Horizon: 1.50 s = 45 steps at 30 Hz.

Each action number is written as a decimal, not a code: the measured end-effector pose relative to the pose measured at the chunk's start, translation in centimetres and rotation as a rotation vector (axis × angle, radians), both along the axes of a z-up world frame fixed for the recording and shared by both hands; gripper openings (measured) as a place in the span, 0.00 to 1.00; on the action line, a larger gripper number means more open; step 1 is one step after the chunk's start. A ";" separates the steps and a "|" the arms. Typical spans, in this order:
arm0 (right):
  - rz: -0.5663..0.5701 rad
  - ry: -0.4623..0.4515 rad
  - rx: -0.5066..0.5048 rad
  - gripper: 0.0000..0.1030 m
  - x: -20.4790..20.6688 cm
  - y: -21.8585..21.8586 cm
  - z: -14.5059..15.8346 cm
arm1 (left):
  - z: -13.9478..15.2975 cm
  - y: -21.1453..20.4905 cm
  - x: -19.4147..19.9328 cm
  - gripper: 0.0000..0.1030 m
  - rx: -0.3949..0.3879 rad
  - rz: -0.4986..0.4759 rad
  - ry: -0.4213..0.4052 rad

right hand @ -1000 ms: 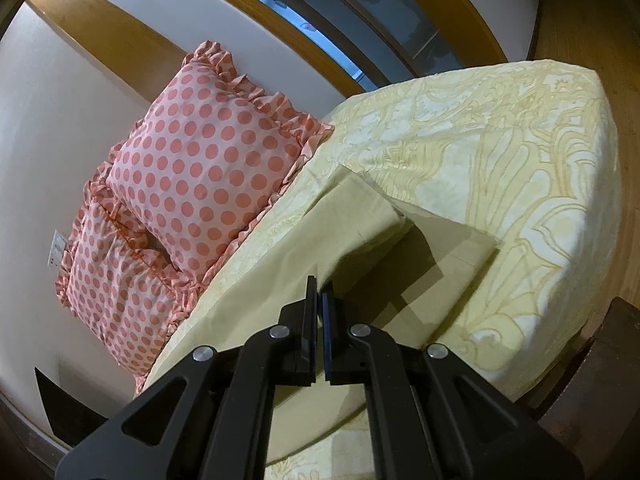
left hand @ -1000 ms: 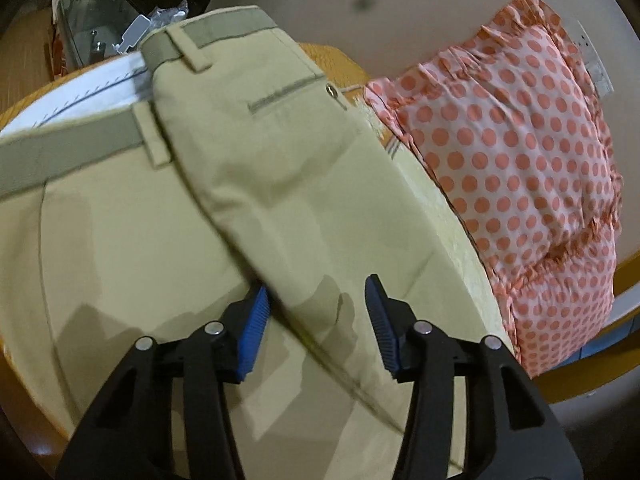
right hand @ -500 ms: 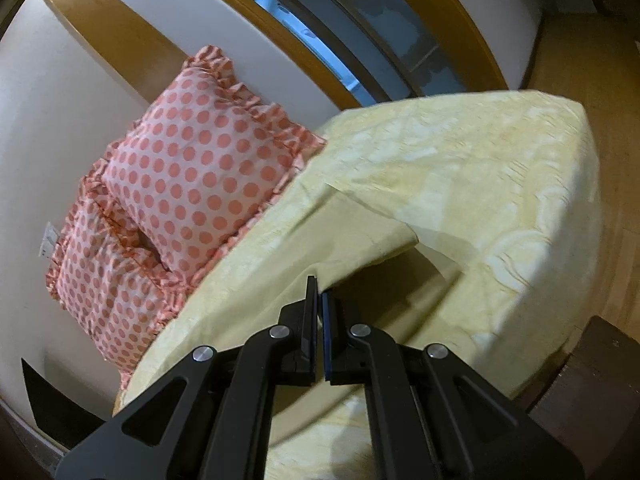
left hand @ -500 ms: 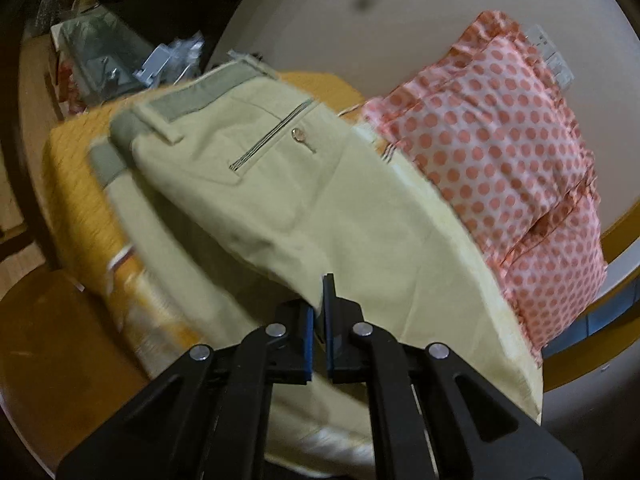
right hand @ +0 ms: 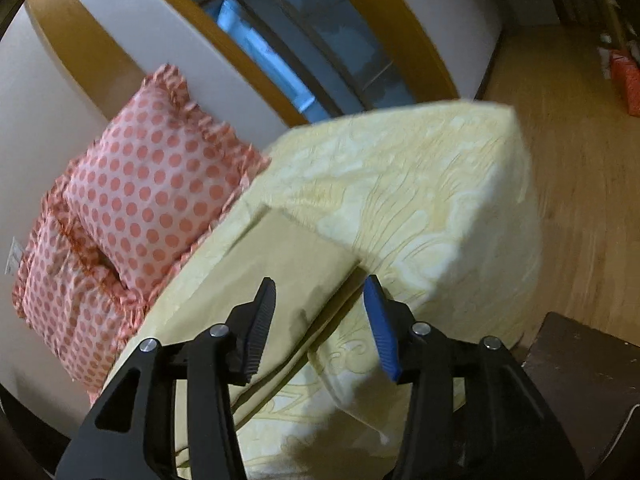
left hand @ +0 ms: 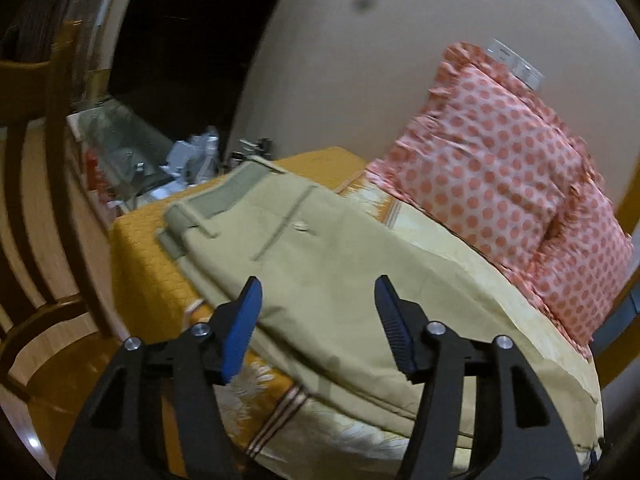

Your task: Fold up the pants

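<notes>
The left gripper has its two fingers spread wide apart, and nothing is between them. Its blue pads hang just above the pants. The pants are tan and lie folded in half along their length, one leg on top of the other. They stretch away from the gripper, with the gray-green waistband at the far end and a back pocket with a small button just past the middle. Under the pants is the bed, with an orange cover on the left and a pale yellow one on the right. To the right, past the pants, a pink pillow with red dots leans on the wall. Far off to the left is a wooden chair.

The right gripper is wide open too and holds nothing. Right in front of it, under its fingers, lies the flat end of the pant legs on the yellow bed cover. To the left of that are the dotted pillows. To the right is a wooden floor.
</notes>
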State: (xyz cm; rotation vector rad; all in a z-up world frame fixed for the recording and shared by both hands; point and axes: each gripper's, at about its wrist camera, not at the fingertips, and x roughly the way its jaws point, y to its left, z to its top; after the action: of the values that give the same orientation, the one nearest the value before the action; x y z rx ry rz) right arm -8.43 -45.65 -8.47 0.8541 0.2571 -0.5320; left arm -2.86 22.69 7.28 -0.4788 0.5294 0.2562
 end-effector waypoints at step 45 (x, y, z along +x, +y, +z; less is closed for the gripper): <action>1.317 0.134 -0.515 0.57 17.3 39.8 6.7 | -6.0 5.8 3.5 0.46 -0.176 0.134 0.074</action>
State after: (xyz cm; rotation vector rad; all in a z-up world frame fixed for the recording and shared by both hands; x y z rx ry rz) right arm 8.90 -5.85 -1.77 0.0296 0.6896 0.5753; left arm 0.67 28.45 1.33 -0.6792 0.5963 0.3580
